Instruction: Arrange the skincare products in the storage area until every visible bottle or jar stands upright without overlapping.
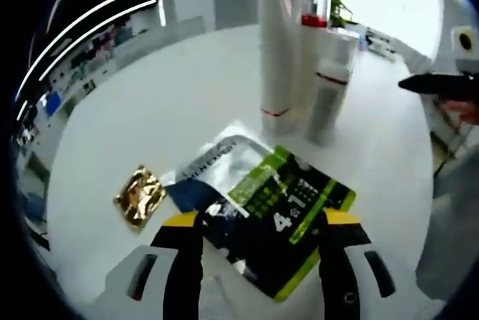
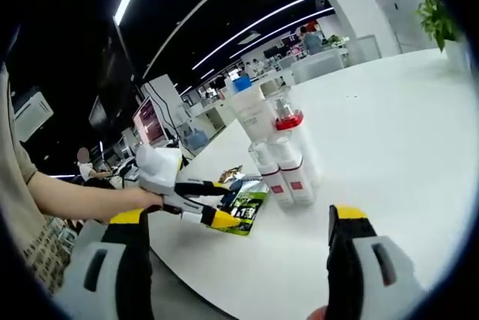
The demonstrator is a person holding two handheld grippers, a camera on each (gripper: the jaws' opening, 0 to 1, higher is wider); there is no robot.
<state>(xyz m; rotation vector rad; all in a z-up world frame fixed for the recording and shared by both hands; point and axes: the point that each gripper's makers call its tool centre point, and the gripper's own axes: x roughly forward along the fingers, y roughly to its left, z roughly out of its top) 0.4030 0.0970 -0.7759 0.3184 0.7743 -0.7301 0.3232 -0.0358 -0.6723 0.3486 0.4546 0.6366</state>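
Four bottles (image 1: 299,58): tall white cylinders, upright, clustered on table (image 1: 150,111).
Packets (image 1: 277,215): flat glossy sachets, overlapping, between left gripper (image 1: 262,232)'s wide jaws.
Right gripper (image 2: 239,226): wide, empty.

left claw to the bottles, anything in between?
Yes. In the left gripper view, the green-and-black sachet and a silver sachet lie between the left claw and the bottles.

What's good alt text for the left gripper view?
The left gripper's open yellow-tipped jaws straddle a green-and-black sachet lying on a silver sachet on a white table. A gold packet lies to the left; upright white bottles stand behind.
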